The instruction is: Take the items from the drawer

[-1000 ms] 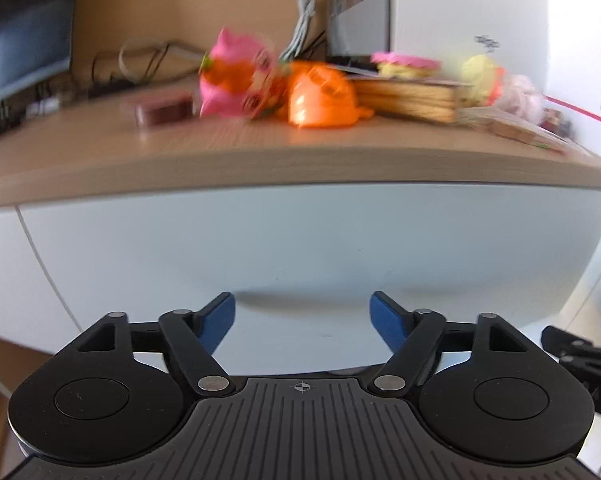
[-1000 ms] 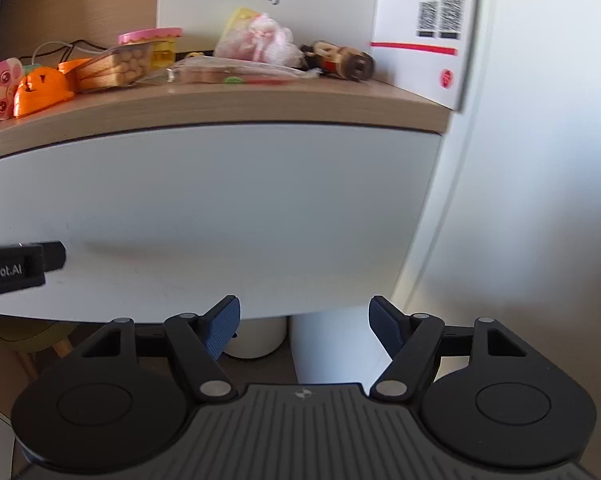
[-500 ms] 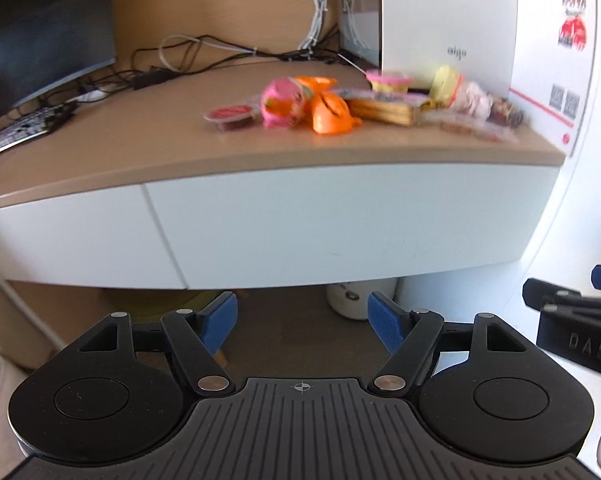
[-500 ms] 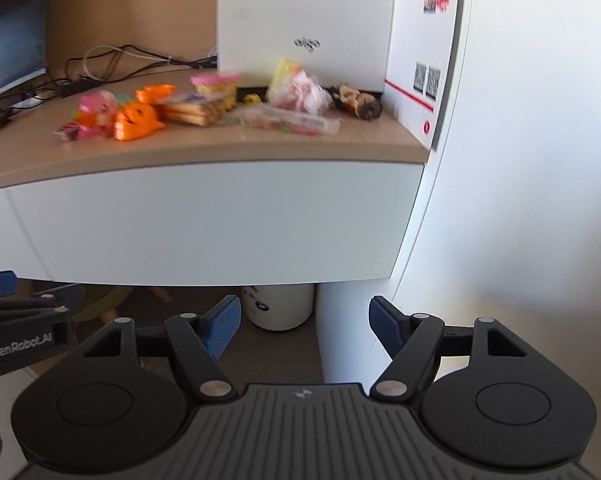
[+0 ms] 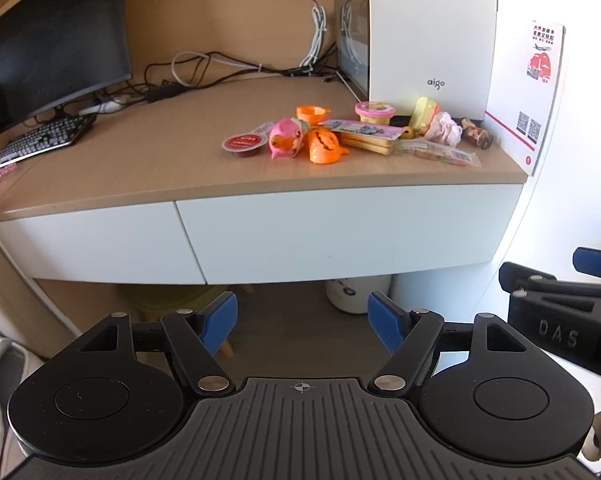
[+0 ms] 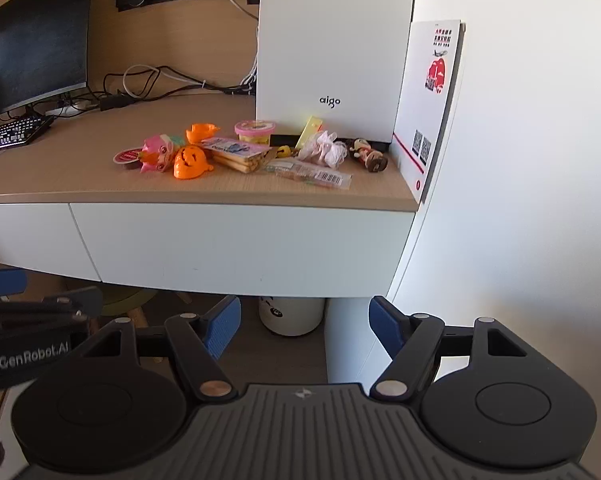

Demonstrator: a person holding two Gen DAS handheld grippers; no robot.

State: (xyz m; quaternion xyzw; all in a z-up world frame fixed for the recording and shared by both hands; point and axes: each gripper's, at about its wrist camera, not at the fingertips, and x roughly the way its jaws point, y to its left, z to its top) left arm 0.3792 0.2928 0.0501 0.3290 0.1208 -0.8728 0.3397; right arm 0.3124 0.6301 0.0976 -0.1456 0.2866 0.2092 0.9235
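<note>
Jaws of both grippers spread, empty, two closed drawers [image 5: 340, 232], one orange pumpkin [image 6: 190, 163]

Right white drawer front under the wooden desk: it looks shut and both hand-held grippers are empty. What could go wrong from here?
1. The right white drawer front shows no handle, so open fingers may slip off its flat face.
2. The clear-wrapped snack packet lies near the wooden desk's front edge; jolting the drawer might knock it off.
3. The left hand-held gripper and right hand-held gripper sit close together, so they might collide.
</note>
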